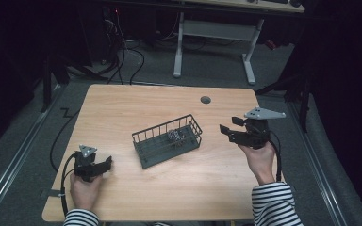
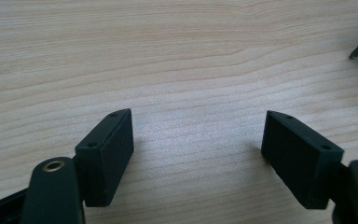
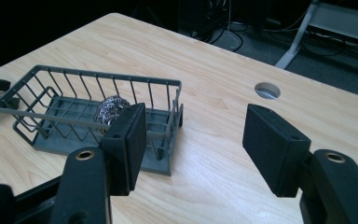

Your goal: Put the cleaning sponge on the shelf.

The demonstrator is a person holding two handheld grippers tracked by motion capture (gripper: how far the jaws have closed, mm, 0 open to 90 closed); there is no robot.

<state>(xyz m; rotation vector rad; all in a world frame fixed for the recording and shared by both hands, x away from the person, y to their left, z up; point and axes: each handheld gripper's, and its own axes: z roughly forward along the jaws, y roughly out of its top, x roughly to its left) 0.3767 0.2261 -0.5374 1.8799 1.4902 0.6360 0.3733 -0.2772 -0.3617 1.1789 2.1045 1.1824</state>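
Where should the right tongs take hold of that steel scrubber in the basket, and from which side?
Grip the steel scrubber across its rounded middle, coming straight down from above. It sits low inside the wire basket, whose barred walls block any sideways approach; only the open top is free. The right tongs are already open wide, probably enough to straddle it.

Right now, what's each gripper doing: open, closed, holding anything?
Left gripper: open, holding nothing, low over the bare table.
Right gripper: open, holding nothing, to the right of the basket.
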